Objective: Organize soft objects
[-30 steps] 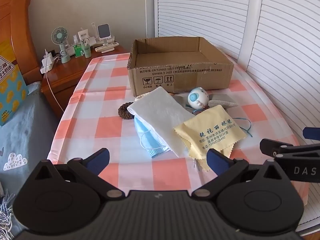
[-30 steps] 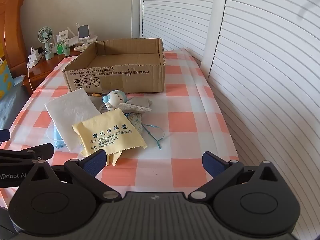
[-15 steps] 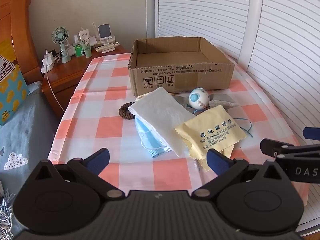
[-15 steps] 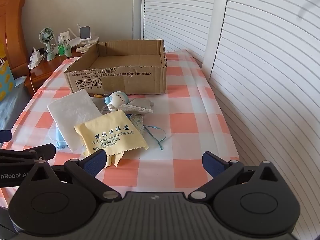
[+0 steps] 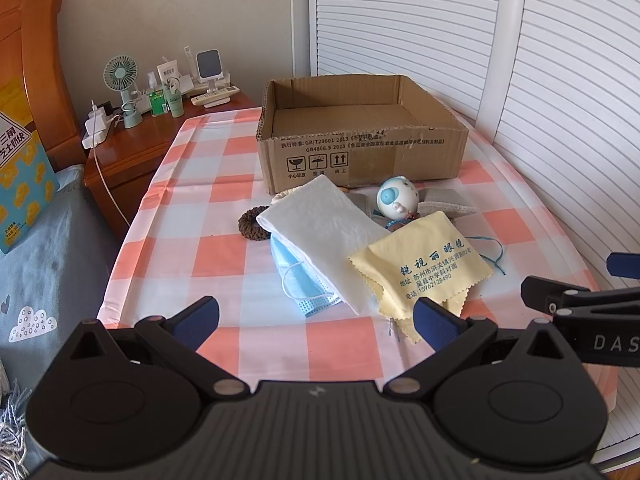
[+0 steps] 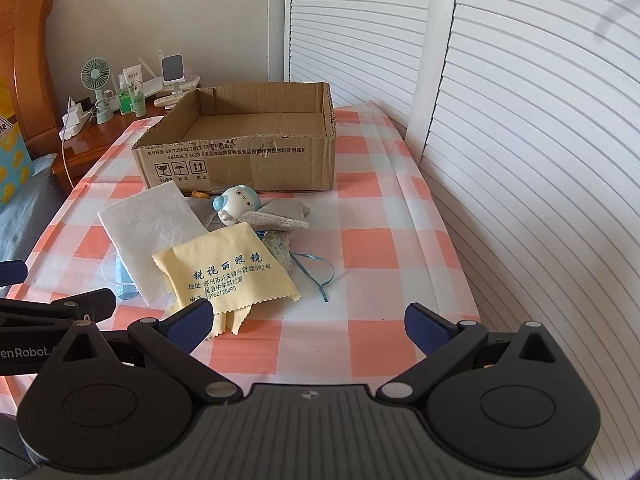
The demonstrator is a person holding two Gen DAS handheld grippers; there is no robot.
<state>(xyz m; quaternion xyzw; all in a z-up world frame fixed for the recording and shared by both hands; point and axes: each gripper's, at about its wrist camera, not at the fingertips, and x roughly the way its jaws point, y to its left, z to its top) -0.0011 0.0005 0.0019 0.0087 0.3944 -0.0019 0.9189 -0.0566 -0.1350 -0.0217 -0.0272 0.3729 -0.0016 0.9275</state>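
Left gripper and right gripper: spread, empty, poised near yellow cloth; cardboard box beyond, ready for deposits.

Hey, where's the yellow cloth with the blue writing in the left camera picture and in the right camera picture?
Left wrist view: the yellow cloth lies right of centre, its left edge overlapping the white towel.
Right wrist view: it lies left of centre, just ahead of the right tool's left finger.
Shared landmark: the cardboard box stands behind the pile in both views, with the round doll head between box and cloth.
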